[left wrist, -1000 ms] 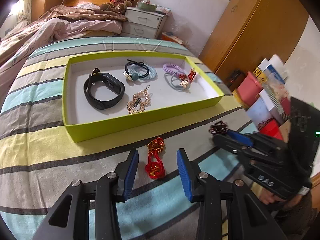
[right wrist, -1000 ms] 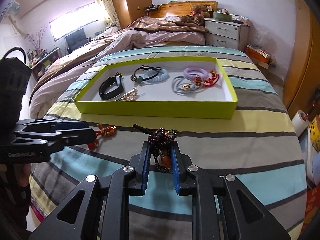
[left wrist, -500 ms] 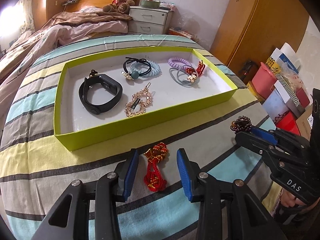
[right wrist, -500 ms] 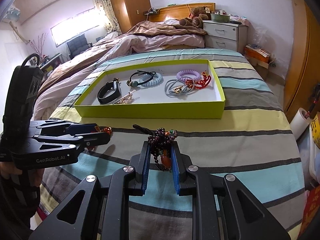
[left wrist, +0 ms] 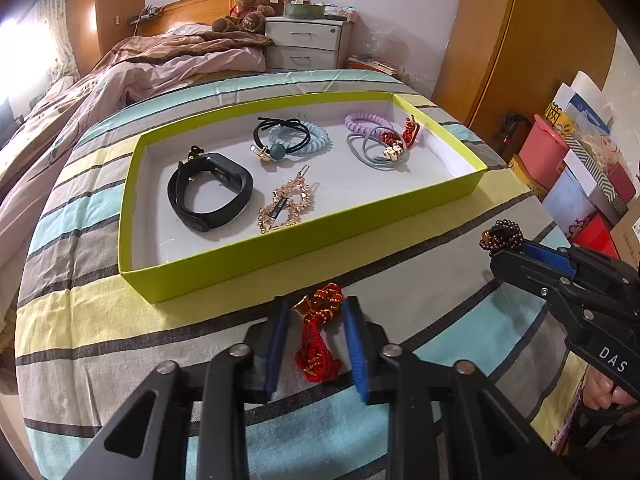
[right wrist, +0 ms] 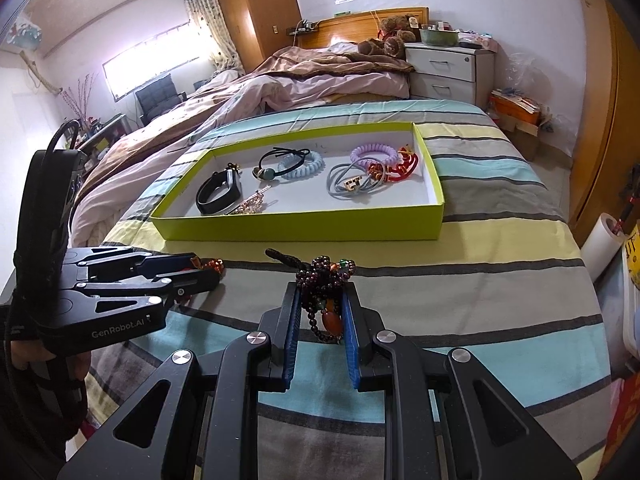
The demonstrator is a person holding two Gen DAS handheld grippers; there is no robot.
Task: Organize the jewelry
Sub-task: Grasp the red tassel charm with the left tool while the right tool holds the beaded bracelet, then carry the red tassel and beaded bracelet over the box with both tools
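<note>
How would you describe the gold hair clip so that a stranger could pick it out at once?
Find the lime-green tray on the striped bedspread. Inside, near its front wall and just right of the black wristband, lies the gold hair clip. It is the only glittery gold, chain-like piece; its neighbours are black, pastel or red bands.

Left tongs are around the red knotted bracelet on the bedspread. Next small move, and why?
Probably finish the squeeze before lifting. The left tongs are closing around the red knotted bracelet, which lies on the striped bedspread with gaps visible beside it. The right tongs already hold the dark bead bracelet.
</note>
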